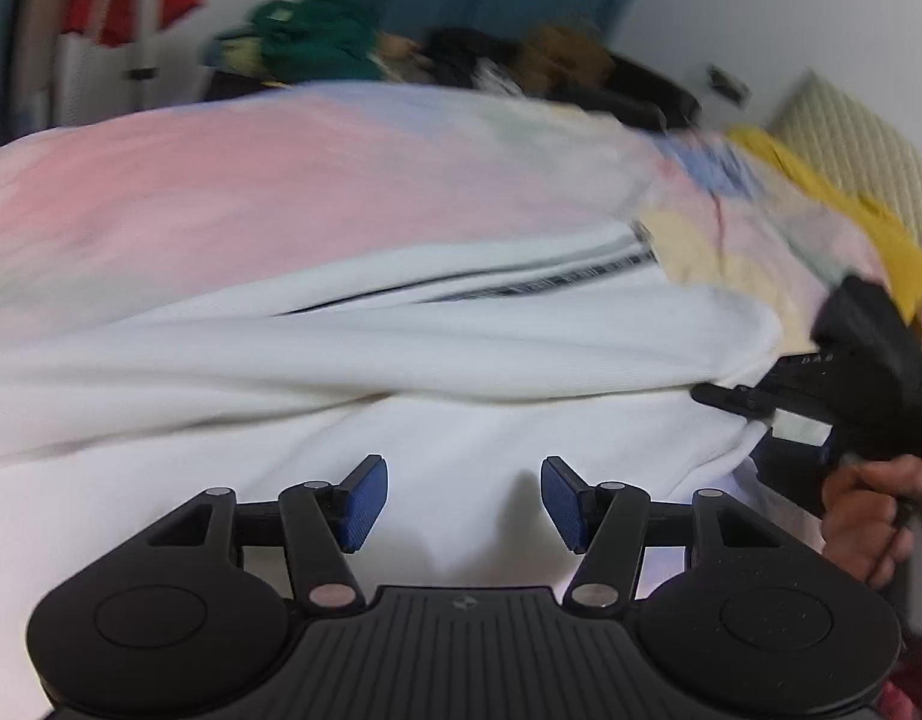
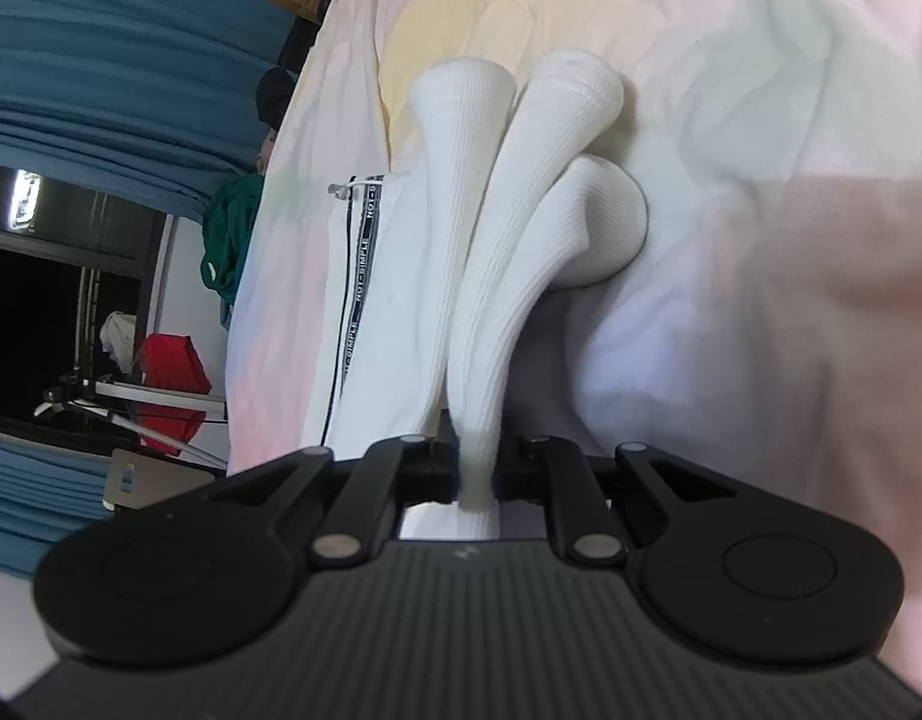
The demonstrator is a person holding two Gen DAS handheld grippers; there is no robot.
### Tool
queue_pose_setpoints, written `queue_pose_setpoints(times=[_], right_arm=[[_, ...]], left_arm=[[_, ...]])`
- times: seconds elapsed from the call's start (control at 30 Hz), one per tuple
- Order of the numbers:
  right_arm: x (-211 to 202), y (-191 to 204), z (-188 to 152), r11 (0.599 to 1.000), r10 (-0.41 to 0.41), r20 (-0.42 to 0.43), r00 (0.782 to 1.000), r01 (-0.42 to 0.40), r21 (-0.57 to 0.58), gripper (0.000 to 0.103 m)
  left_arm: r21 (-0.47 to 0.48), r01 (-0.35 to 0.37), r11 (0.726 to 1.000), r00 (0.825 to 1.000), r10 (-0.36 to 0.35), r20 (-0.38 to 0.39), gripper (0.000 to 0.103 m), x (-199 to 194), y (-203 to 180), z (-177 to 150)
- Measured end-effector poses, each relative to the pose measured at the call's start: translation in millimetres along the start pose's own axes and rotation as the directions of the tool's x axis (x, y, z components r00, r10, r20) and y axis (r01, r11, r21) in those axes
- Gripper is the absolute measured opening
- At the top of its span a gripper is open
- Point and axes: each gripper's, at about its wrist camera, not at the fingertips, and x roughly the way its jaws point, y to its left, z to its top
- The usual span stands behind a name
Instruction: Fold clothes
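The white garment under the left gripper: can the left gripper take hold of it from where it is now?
Probably yes. The left gripper is open, its blue pads spread just over the white garment, and nothing lies between. The right gripper is shut on white socks off to the side.

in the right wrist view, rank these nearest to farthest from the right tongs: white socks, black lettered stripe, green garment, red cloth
1. white socks, clamped in the right tongs.
2. black lettered stripe, just left.
3. green garment and red cloth, far left: too close to call.
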Motion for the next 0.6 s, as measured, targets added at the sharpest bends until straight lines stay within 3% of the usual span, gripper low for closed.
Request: queue_pose_setpoints(times=[0.17, 0.37, 0.6], right_arm=[[-1, -6, 3, 0.999, 0.021, -0.01, 1.0, -0.021, 0.032, 0.012], [-4, -10, 2, 0.999, 0.036, 0.002, 0.999, -0.036, 0.038, 0.012], [-9, -1, 0, 0.999, 0.045, 0.03, 0.999, -0.044, -0.028, 0.012]], left_arm=[[0.138, -0.021, 0.99, 0.999, 0.027, -0.04, 0.066, 61, -31, 15], [0.117, -0.025, 0.993, 1.0, 0.023, 0.016, 0.067, 104, -41, 63], [0.033, -0.113, 0.993, 0.992, 0.111, 0.066, 0.065, 153, -30, 132]])
